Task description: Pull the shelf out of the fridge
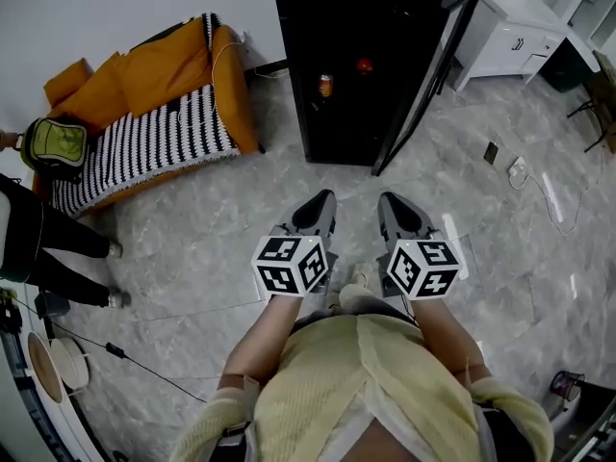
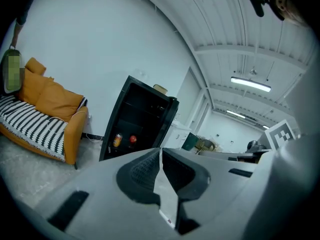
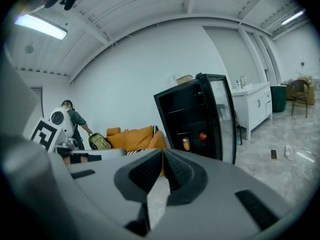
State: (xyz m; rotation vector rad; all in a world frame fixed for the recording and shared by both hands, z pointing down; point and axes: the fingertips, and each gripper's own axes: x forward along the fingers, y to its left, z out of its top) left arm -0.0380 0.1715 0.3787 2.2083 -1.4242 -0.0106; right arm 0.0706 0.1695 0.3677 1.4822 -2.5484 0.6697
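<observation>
Shelf [image 3: 191, 113] — seated inside fridge [image 1: 361, 65], dead ahead of both claws and well apart from them. Not yet touched. Left claw [image 1: 318, 203]: tips pressed together, nothing between. Right claw [image 1: 395, 203]: same story, closed on nothing. Door [image 1: 423, 75] standing open, ahead and to the right of right claw. Can [image 1: 325, 86] far ahead of left claw, red item [image 1: 364, 65] ahead between the two claws, both low in fridge. Cannot tell which level is meant.

Watch-outs, by judgement:
- Arriving with tips closed and bumping the shelf edge instead of gripping it.
- Pulling from one side only and jamming it askew in its slots.
- Dragging out a loaded level and toppling can or rolling red item onto the floor.
- Clipping door with right claw on the way in.

Best opened early, squared up, drawn out level and slow.
</observation>
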